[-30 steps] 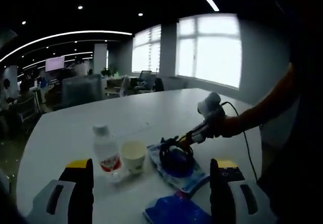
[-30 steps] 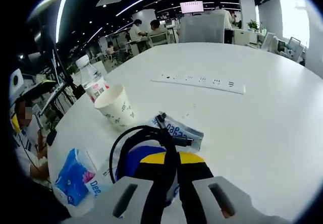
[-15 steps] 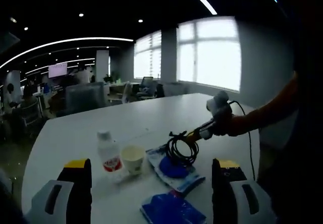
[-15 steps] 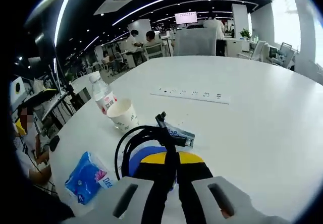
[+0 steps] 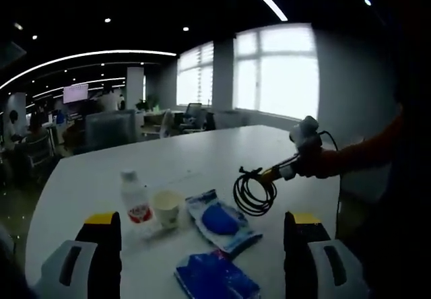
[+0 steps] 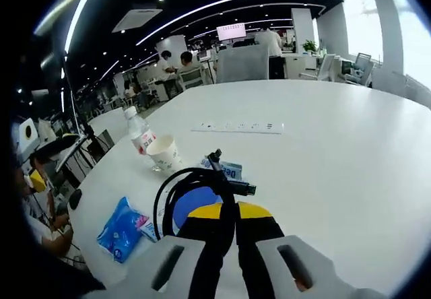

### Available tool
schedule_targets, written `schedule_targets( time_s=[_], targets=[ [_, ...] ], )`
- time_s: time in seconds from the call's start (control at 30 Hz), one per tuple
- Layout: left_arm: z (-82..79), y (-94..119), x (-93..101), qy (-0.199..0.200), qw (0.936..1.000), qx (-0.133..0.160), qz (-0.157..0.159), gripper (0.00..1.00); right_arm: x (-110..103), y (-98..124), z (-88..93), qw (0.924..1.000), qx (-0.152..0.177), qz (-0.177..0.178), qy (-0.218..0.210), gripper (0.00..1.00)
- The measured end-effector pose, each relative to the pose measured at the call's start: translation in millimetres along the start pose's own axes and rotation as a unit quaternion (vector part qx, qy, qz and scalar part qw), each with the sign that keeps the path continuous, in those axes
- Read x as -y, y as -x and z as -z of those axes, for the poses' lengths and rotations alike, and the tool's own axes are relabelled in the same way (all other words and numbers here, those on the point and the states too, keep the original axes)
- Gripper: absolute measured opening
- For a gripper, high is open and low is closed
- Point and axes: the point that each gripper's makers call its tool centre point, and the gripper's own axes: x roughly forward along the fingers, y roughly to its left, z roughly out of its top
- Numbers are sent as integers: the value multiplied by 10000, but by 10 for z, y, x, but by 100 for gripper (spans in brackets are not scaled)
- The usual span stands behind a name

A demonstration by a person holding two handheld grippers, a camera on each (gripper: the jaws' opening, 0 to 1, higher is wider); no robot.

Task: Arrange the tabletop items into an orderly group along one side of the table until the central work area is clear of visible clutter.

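Note:
A coiled black cable (image 5: 254,191) hangs in the air above the white table (image 5: 202,157), with my right gripper (image 5: 273,174) shut on it. In the right gripper view the cable (image 6: 195,184) loops up from my right gripper's (image 6: 227,213) closed yellow-tipped jaws. On the table stand a small water bottle (image 5: 135,203) and a paper cup (image 5: 166,208), side by side. Next to them lies a white-and-blue pack (image 5: 219,219), and nearer me a blue tissue pack (image 5: 215,282). My left gripper (image 5: 201,235) is open, held above the near table edge.
A white power strip (image 6: 237,127) lies further across the table. Office chairs, desks and seated people fill the room beyond the table. Bright windows (image 5: 279,70) line the far wall. A person's arm (image 5: 357,154) holds the right gripper.
The right gripper has lifted the coiled cable off the white-and-blue pack and carried it up and away. Both views have pulled back from the table.

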Motion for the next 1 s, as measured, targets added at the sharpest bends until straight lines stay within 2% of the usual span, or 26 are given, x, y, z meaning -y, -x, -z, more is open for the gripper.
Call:
schedule_targets(
  time_s=[0.37,1.0],
  targets=[
    [80,-95,132,-26,9999,-115,94,99,183,363,188,9993,56,239,-284,0],
    [153,-214,196,-36,9998,-120,123,99,463,601,657,9961,-302,461,-683,0]
  ],
)
